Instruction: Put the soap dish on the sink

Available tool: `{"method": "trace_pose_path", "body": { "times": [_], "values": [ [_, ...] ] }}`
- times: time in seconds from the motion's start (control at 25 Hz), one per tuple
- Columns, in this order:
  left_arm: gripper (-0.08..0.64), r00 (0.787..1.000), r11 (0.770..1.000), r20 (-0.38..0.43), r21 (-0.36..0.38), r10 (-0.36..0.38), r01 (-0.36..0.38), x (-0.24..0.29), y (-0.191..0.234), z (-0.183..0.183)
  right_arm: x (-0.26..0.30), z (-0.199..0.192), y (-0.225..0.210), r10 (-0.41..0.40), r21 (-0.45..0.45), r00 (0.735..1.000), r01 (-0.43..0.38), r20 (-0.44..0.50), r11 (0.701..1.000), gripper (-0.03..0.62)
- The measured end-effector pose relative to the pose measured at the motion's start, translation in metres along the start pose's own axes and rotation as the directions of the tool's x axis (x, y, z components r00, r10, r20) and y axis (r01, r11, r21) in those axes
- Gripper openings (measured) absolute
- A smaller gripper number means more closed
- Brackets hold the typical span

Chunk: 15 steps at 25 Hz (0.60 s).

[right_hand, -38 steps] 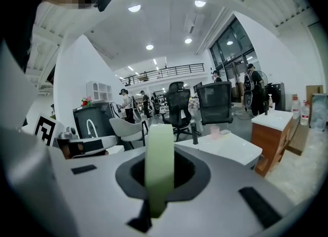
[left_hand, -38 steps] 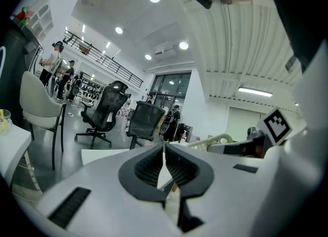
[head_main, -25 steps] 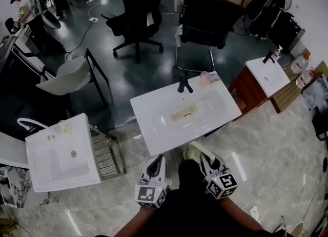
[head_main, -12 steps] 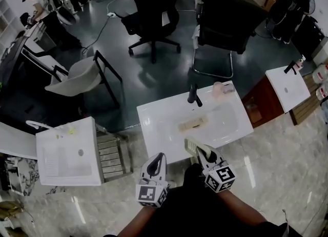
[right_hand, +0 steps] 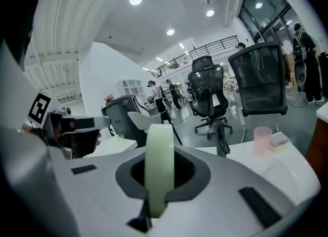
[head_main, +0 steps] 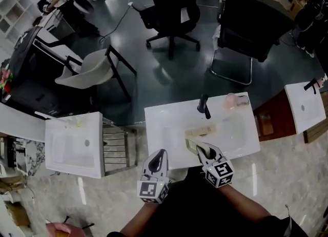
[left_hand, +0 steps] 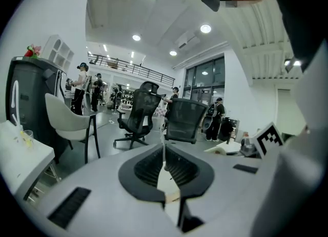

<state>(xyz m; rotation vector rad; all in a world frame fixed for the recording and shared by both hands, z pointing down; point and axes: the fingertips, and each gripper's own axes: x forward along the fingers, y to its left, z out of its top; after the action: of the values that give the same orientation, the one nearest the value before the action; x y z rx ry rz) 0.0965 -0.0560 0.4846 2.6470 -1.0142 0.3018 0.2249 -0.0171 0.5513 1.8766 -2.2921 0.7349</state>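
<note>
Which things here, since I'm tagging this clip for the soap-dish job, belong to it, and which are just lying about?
Job in hand:
soap dish, clamped in the right gripper
middle sink, where it goes

Lying about:
pink cup
tan item in the basin
other sink on the left
office chairs
</note>
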Motion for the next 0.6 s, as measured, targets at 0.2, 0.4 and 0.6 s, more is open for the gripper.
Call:
{"method": "trace_pose_path", "body": {
  "times": [0.2, 0.4, 0.6],
  "values": [
    [0.020, 0.997, 0.997, -0.021, 0.000, 0.076, -0.076, 0.029, -0.002, 0.008, 0.025, 0.005, -0.021, 0.090, 0.008, 0.995, -0.090, -0.037, 0.996, 0.008],
    [0.020, 0.992, 0.992, -0.046, -0.053, 0.114, -0.117, 0.050, -0.005, 0.004, 0.045, 0.009, -0.039, 0.153, -0.003, 0.986, -0.153, -0.073, 0.988, 0.008],
    [0.020, 0.979, 0.977, -0.079, -0.087, 0.188, -0.195, 0.062, 0.006, -0.005, 0.070, 0.014, -0.053, 0.186, 0.040, 0.979, -0.183, -0.085, 0.982, 0.008]
  ]
}}
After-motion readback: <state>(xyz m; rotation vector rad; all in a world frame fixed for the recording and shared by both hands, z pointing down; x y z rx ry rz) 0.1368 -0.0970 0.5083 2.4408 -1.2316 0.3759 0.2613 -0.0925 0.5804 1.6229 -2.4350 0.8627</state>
